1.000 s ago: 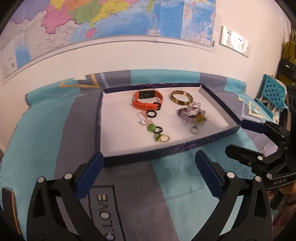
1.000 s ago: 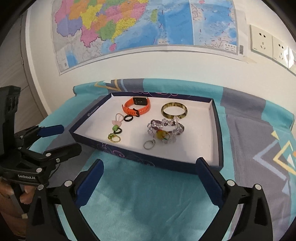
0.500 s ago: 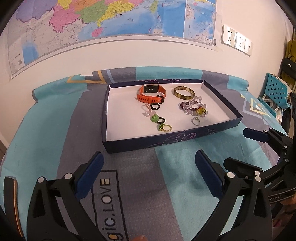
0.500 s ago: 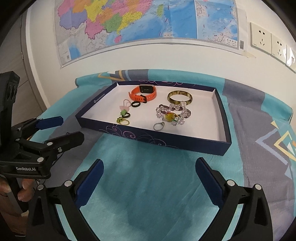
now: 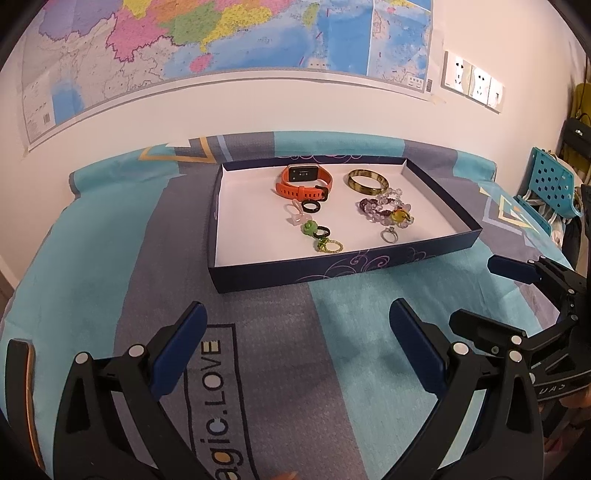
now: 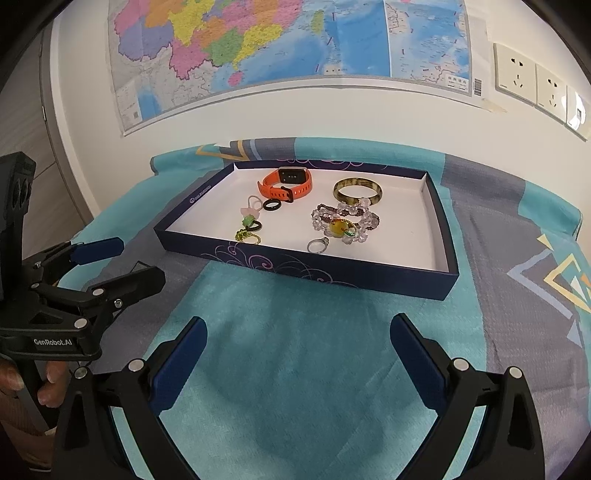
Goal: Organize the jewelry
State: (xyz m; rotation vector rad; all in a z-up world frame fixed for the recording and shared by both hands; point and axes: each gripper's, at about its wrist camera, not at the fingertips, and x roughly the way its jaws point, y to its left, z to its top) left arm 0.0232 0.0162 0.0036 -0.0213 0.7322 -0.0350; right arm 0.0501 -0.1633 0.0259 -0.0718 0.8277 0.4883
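A shallow dark-blue box (image 5: 258, 277) (image 6: 448, 284) with a white floor lies on the cloth. Inside it are an orange watch (image 5: 303, 183) (image 6: 286, 183), a brown-gold bangle (image 5: 367, 181) (image 6: 357, 190), a beaded bracelet (image 5: 386, 212) (image 6: 345, 221), a silver ring (image 5: 389, 235) (image 6: 317, 245), a black ring (image 5: 309, 206) (image 6: 272, 204) and small green and pink rings (image 5: 314, 230) (image 6: 251, 225). My left gripper (image 5: 297, 345) (image 6: 129, 260) is open with nothing between its fingers, in front of the box. The right gripper (image 6: 297, 360) (image 5: 487, 291) is likewise open with nothing in it, held beside the left one.
A teal and grey patterned cloth (image 5: 351, 350) (image 6: 295, 350) covers the table. A map (image 5: 221, 33) and wall sockets (image 6: 532, 81) hang on the white wall behind. A teal perforated chair (image 5: 554, 181) stands at the right. A hand (image 6: 37, 384) holds the left gripper's handle.
Both grippers have drawn back from the box, which looks smaller and farther now. They stay open and hold nothing. The jewelry in the box has not moved.
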